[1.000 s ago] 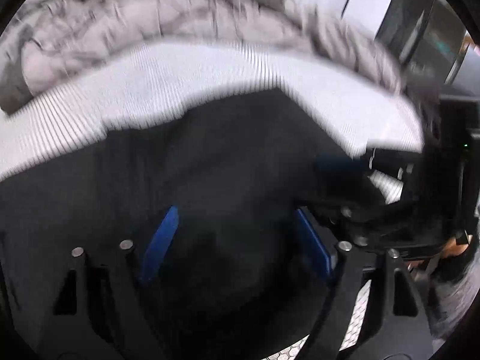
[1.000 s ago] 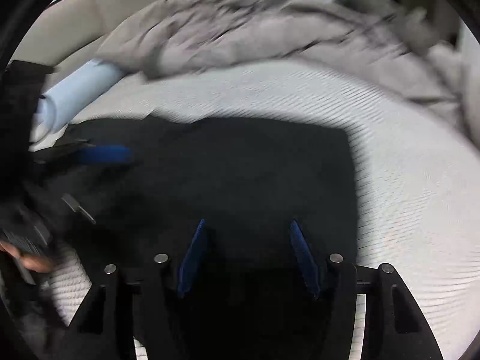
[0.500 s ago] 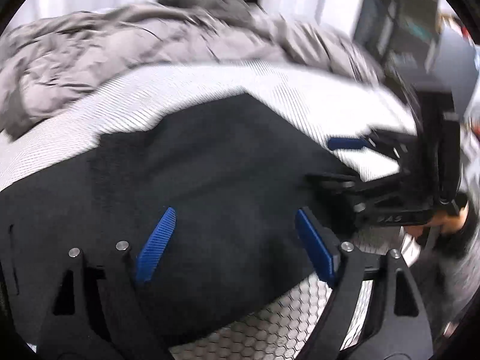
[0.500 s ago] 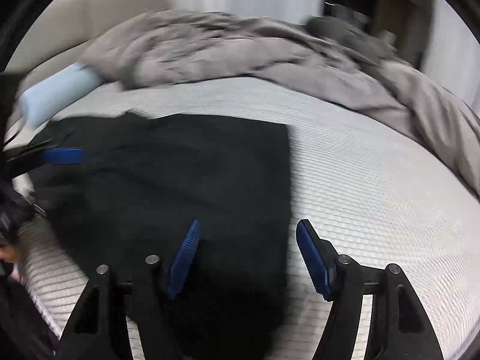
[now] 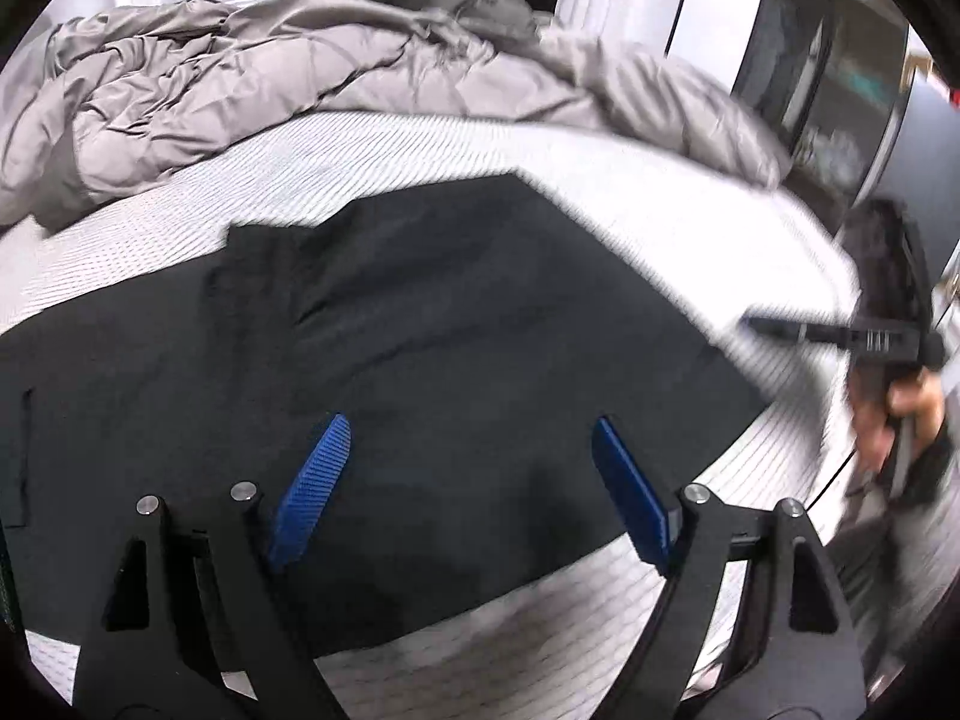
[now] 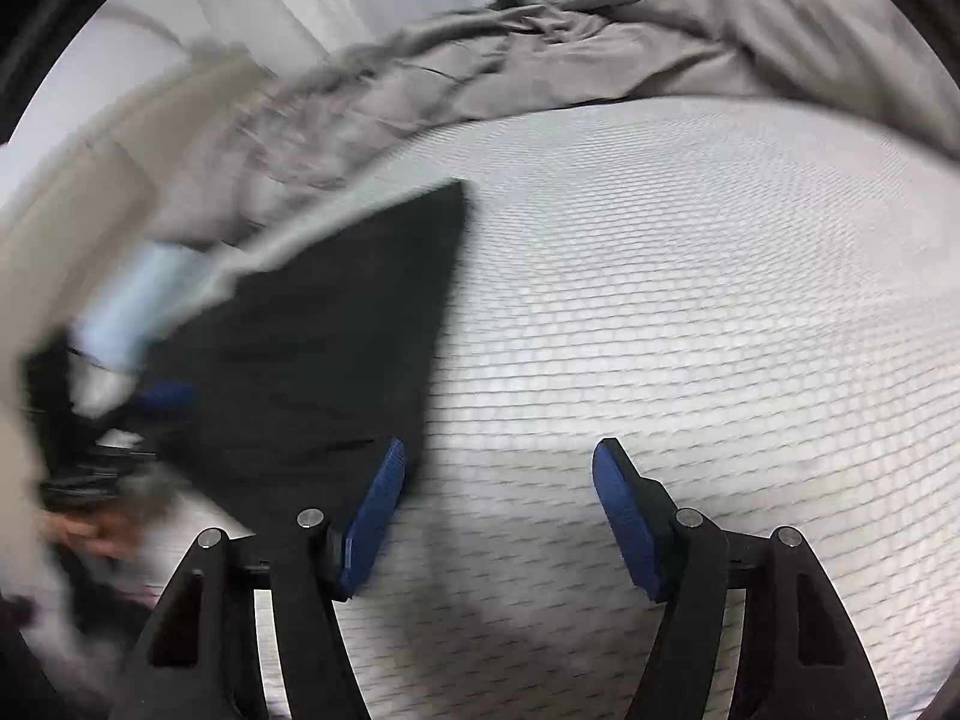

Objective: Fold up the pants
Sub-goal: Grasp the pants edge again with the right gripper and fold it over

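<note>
The black pants (image 5: 420, 360) lie flat and folded on the white mattress (image 5: 420, 144). In the right wrist view they (image 6: 324, 348) lie at the left. My left gripper (image 5: 468, 468) is open and empty, hovering above the pants' near part. My right gripper (image 6: 498, 480) is open and empty over bare mattress (image 6: 690, 300), just right of the pants' edge. The right gripper also shows blurred at the right of the left wrist view (image 5: 840, 336), clear of the pants. The left gripper appears blurred at the left of the right wrist view (image 6: 156, 402).
A crumpled grey duvet (image 5: 270, 78) is heaped along the far side of the bed; it also shows in the right wrist view (image 6: 600, 42). A light blue pillow (image 6: 144, 306) lies beyond the pants. Dark furniture (image 5: 840, 72) stands at the right past the bed.
Both grippers have pulled back from the pants. The right gripper swung right, from over the pants to over bare mattress. The left gripper rose, showing more of the pants.
</note>
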`<state>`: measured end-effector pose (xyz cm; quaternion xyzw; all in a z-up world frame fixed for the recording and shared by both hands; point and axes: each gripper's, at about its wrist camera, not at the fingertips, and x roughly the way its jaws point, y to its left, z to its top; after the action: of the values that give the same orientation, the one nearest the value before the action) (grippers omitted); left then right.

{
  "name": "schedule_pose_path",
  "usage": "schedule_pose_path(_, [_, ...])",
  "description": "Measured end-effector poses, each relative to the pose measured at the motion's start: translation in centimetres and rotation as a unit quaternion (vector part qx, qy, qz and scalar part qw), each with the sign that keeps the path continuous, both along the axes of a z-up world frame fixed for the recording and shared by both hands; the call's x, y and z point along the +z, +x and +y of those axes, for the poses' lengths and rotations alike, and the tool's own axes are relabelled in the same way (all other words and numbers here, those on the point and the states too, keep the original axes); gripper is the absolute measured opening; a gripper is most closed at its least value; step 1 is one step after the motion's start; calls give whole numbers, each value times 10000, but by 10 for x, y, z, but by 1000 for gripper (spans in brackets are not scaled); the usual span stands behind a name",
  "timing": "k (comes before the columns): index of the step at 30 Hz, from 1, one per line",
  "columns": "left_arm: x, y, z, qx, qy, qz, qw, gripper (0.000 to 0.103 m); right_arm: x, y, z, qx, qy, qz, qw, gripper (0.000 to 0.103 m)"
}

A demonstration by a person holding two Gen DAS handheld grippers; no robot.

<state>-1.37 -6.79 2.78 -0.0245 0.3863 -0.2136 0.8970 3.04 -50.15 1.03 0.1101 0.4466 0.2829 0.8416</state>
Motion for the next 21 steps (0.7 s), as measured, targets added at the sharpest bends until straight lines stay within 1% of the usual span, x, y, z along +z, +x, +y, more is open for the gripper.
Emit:
schedule_pose_path(1, [2,3,-9,-10,-81,-12,10000,81,-2,-1,0,111,359,141,9992,68])
schedule_pose_path(2, [3,7,-20,-64,-142,5,9999,81,-7,1,5,210,669,395,9968,68])
schedule_pose_path(3, [2,13,-34,-152,-131,60,9998,81,-14,3,13,297,810,607,9944,68])
schedule_pose_path(5, [-5,19,-55,-241,14,167,9996,81,-23,0,29,406,766,732,9935,66])
schedule_pose_path(6, [-10,20,-64,-303,150,239,9991,81,-26,-1,39,390,640,647,9951,59])
schedule_pose_path(7, [-16,19,-72,-317,299,277,9987,81,-25,7,42,395,565,587,9959,47])
schedule_pose_path(8, [-21,20,-77,-296,471,284,9980,81,-23,6,48,432,446,558,9965,21])
schedule_pose_path(9, [-23,20,-80,-310,527,281,9977,82,-17,1,49,462,425,458,9970,14])
schedule_pose_path(10, [-24,18,-80,-354,528,273,9976,82,-7,-6,48,574,425,211,9972,11])
schedule_pose_path(11, [-25,17,-80,-385,510,274,9976,82,3,-15,47,754,369,-12,9965,10])
schedule_pose_path(12, [-26,15,-78,-429,517,272,9974,82,9,-20,45,869,313,-137,9956,10])
schedule_pose_path(13, [-28,13,-78,-458,564,258,9970,82,7,-22,41,886,204,-156,9957,10])
schedule_pose_path(14, [-29,10,-78,-494,648,248,9964,82,-4,-21,42,874,-125,-6,9961,10])
schedule_pose_path(15, [-30,7,-80,-499,701,238,9960,82,-18,-17,42,945,-328,289,9946,11])
schedule_pose_path(16, [-28,5,-79,-475,708,208,9961,82,-24,-12,38,1000,-264,432,9937,11])
schedule_pose_path(17, [-24,2,-76,-441,656,188,9967,82,-18,-12,31,1004,-91,386,9942,13])
schedule_pose_path(19, [-15,-4,-72,-380,356,203,9984,82,-2,-17,22,1049,30,192,9943,28])
schedule_pose_path(20, [-11,-6,-72,-378,161,209,9989,82,7,-20,15,991,230,7,9948,47])
schedule_pose_path(21, [-9,-7,-76,-381,23,228,9990,82,9,-16,14,931,404,-8,9948,56])
